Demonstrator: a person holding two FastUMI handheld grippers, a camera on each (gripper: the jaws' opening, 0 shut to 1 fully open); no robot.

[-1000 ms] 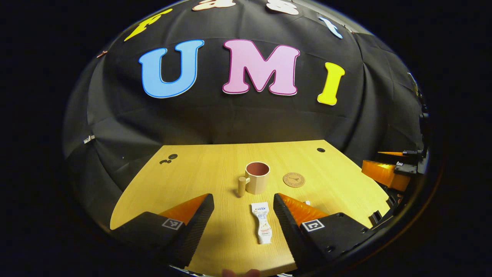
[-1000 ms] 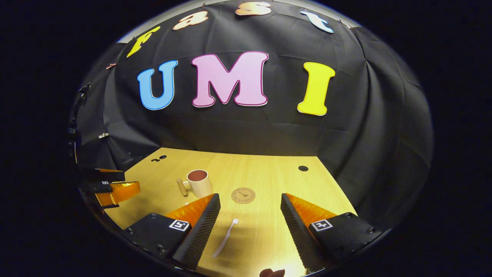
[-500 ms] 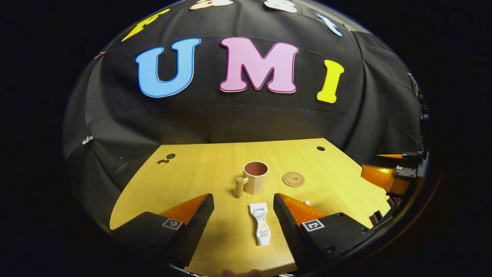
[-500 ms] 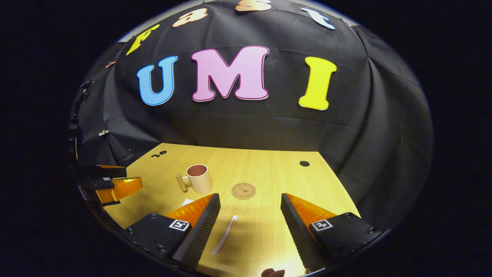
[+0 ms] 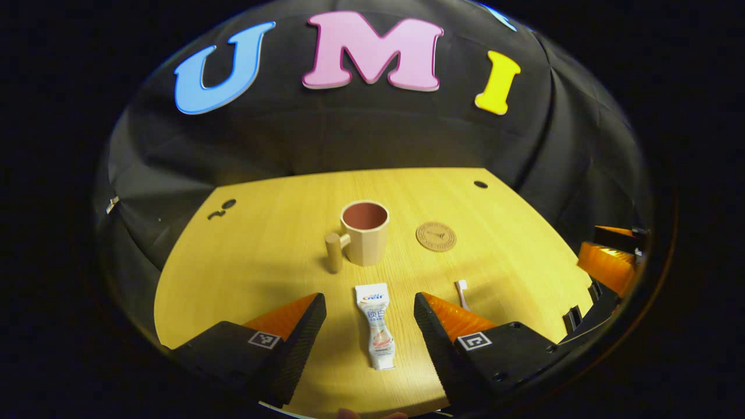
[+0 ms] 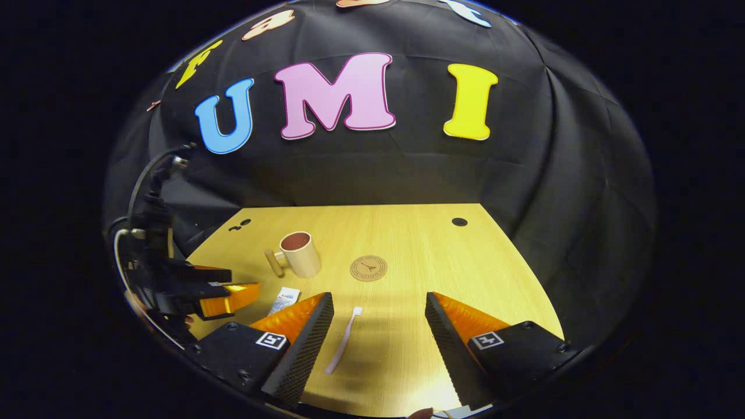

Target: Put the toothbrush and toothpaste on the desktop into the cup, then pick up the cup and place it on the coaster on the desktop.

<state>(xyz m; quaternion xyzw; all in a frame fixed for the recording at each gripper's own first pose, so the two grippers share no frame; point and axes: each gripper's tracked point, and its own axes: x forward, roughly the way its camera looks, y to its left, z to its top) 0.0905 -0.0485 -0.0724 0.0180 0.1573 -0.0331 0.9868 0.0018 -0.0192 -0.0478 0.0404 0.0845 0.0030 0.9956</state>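
On the wooden desktop (image 5: 244, 262), the handled cup (image 5: 364, 231) stands mid-table, coaster (image 5: 436, 236) beside it. Toothpaste tube (image 5: 375, 323) lies near the front edge between the left gripper (image 5: 369, 317)'s spread fingers; the toothbrush (image 6: 343, 340) between the right gripper (image 6: 378, 320)'s parted fingers.

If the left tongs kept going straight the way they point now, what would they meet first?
Most likely the toothpaste, lying flat on the desktop between the open left tongs. The cup stands farther along that line; depth is uncertain.

Print on toothpaste (image 5: 376, 326) tube too small to make out.
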